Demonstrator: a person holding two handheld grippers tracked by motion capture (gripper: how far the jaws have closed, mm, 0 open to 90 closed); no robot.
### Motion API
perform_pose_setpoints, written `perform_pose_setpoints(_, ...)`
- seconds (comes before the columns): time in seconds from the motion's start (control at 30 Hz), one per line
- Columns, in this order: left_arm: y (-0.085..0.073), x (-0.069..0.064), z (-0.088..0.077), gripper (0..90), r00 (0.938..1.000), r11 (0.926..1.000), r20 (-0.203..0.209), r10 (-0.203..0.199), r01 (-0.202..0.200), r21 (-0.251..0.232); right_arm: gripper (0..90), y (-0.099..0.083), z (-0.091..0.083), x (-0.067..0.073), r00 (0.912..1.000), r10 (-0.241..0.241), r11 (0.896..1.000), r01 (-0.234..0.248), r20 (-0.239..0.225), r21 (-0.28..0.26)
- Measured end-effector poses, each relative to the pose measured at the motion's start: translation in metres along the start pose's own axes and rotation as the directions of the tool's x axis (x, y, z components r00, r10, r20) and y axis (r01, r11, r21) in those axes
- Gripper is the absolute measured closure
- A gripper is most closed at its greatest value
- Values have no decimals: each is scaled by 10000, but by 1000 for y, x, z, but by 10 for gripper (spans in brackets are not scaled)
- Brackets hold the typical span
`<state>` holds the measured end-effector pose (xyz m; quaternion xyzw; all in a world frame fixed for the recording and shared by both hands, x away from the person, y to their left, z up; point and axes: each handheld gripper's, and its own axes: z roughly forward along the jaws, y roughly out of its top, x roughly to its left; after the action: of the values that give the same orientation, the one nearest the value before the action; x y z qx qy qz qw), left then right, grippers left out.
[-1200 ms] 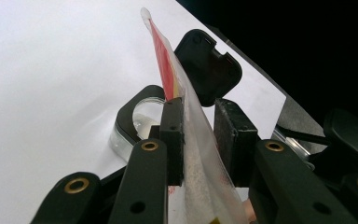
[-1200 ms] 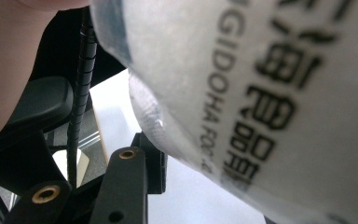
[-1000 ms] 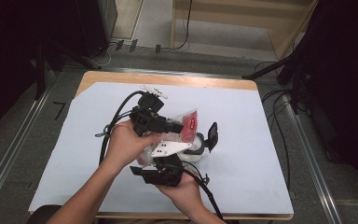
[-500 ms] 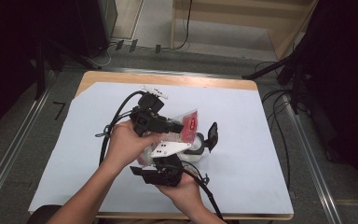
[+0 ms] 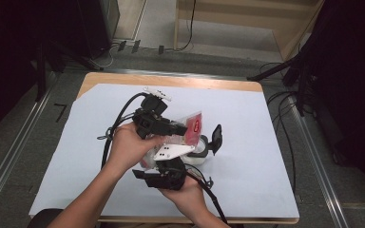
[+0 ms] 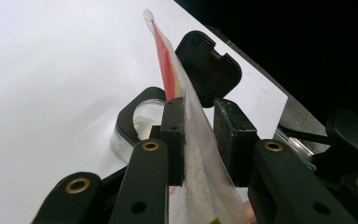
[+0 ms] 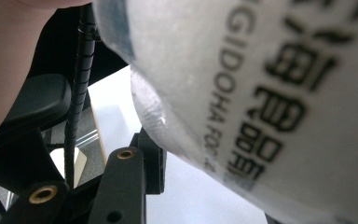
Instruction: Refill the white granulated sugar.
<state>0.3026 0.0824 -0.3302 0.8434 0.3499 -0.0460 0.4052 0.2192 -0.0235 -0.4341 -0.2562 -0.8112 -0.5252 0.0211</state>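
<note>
We see both hands working mid-table over a white sheet. The left gripper points toward the table's right side and has a clear plastic bag with red print between its jaws. In the left gripper view the bag stands on edge between the two pads: it lies against the left pad, with a small gap showing at the right pad, so we cannot tell whether the jaws truly pinch it or just bracket it. Bag looks grainy inside, with a red strip toward the top edge.

The right gripper sits just below the left one, under the grey plate, pointing up the table. In the right gripper view the bag bulges across the frame with dark printed lettering, and one black jaw rises at the lower left close beside it. The other jaw is hidden, so we cannot tell that grip either.

Just beyond the bag sits a clear round container with a black rim on the sheet, its black lid flipped up and open. In the high view the container is right of the grippers, near the bag's lower end, and the lid stands upright at its right.
</note>
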Motion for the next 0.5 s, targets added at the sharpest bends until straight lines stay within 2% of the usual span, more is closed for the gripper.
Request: perform_pose_setpoints(0.5, 0, -1, 0, 751, 10000, 10000, -1, 55, -55, -26, 627, -1, 0, 0, 10000, -47, 10000, 47, 29, -19)
